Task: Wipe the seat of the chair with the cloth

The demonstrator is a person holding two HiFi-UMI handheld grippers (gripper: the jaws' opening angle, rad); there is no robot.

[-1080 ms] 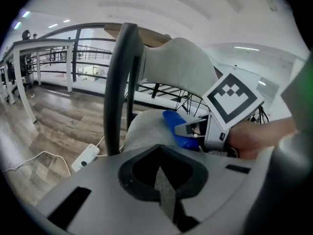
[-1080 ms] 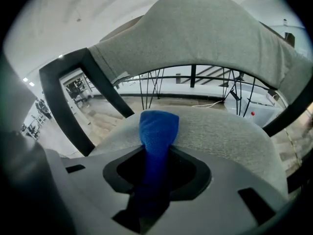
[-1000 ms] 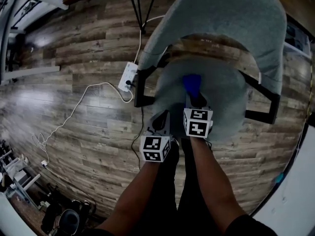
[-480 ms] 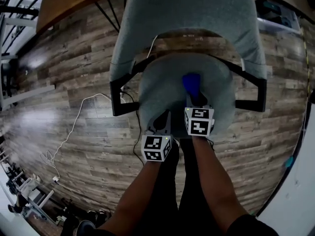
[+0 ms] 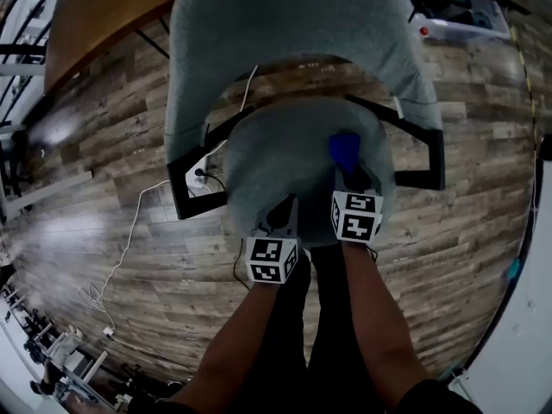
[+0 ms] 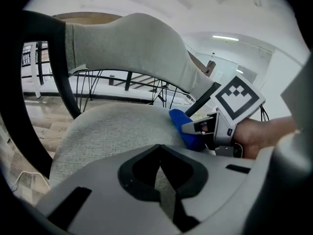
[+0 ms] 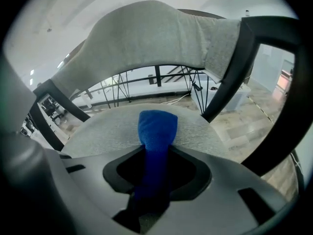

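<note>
Clamping the blue cloth (image 7: 156, 124), the right gripper's (image 7: 154, 165) jaws pinch its near end, and the free end lies out on the grey seat (image 7: 102, 131), right of middle in the head view. Left gripper (image 6: 159, 173) now: jaws pressed together with nothing between them, sitting at the seat's front edge, just beside the right one. Further out, the curved backrest (image 5: 285, 33) wraps the far side on black arms (image 5: 420, 179). Wood floor (image 5: 103, 231) all round.
</note>
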